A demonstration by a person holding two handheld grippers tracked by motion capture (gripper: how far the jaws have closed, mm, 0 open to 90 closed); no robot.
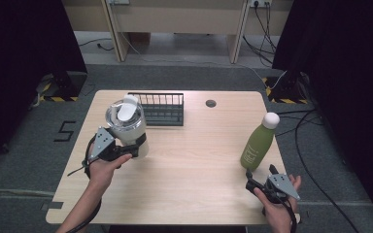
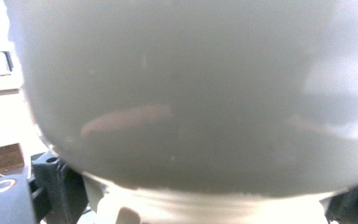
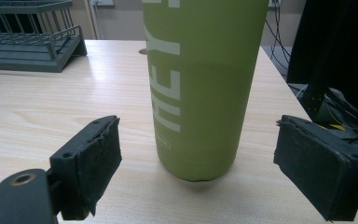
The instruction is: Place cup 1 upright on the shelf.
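Note:
A cream tumbler (image 1: 128, 127) with a clear lid hangs tilted over the left part of the wooden table (image 1: 194, 189). My left gripper (image 1: 133, 148) is shut on its lower body. In the left gripper view the tumbler's pale wall (image 2: 191, 93) sits right against the camera, with a black jaw at each bottom corner. A green bottle (image 1: 258, 145) with a white cap (image 1: 271, 120) stands upright near the right edge. My right gripper (image 1: 260, 174) stands open just in front of it. Its pads (image 3: 91, 168) flank the bottle (image 3: 200, 84) without touching it.
A dark wire rack (image 1: 161, 109) sits at the back middle of the table, also seen as the rack (image 3: 28, 42) at the upper left of the right gripper view. A round cable port (image 1: 211, 103) lies beside it. Black curtains and floor cables border the table.

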